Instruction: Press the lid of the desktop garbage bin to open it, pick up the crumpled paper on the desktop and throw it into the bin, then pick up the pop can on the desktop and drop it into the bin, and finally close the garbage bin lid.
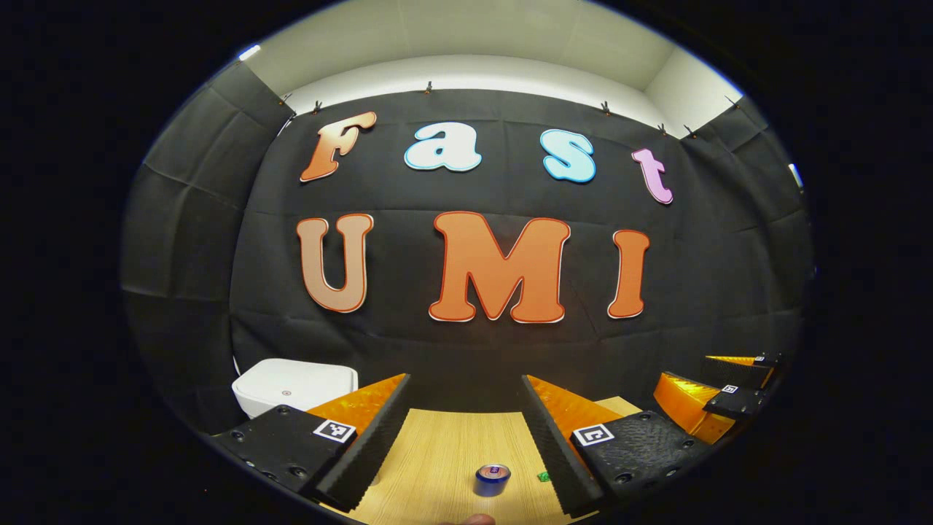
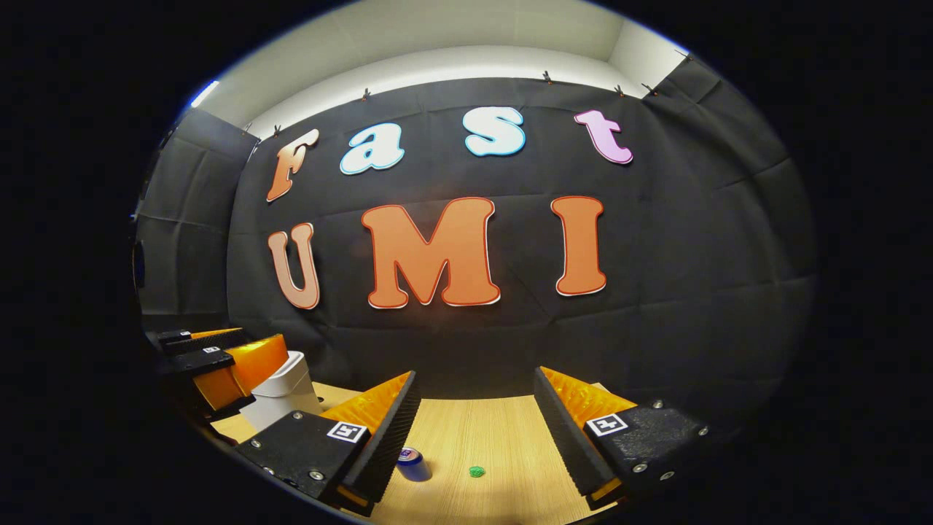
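1. The white garbage bin (image 1: 295,386) stands at the back of the wooden counter (image 1: 452,445), up against the booth wall, with its lid down and flat. Judged from that, the first step, pressing the lid open, is not yet done.
2. In the left gripper view the bin lies ahead and to the left, beyond the left gripper's (image 1: 466,437) left finger and well apart from it. In the right gripper view the bin (image 2: 288,390) sits far off to the left, partly behind the other gripper.
3. The relation that matters: the left gripper is the nearer one to the bin, so the press looks like its job. It would need to go forward and leftward, then come down on the lid's top.
4. The left gripper is spread wide and holds nothing; the counter shows bare between its fingers.
5. The right gripper (image 2: 474,430) is likewise spread wide with nothing in it.
6. The pop can (image 1: 493,480) stands upright, long axis vertical, well in front of the bin toward the near edge of the counter, low between the left gripper's fingers.
7. A small green scrap (image 2: 476,472) lies just beside the can, on the side away from the bin; whether it is the crumpled paper is too small to tell.
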The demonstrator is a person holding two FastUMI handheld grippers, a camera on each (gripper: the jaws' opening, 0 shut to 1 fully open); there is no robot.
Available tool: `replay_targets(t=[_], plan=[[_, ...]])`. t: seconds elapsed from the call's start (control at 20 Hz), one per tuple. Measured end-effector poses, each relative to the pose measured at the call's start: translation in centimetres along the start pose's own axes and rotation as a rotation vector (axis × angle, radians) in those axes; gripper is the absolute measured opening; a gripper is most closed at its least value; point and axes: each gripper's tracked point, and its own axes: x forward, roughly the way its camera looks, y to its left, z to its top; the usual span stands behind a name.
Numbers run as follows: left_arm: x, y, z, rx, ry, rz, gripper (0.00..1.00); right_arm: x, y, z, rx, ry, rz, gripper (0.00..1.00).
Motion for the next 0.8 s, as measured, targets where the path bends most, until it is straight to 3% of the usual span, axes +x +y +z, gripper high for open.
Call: replay_targets(t=[0.8], plan=[[0.19, 0.55, -0.22, 0.005, -0.004, -0.001, 0.93, 0.72, 0.22, -0.79, -0.01, 0.019, -0.005, 0.93]])
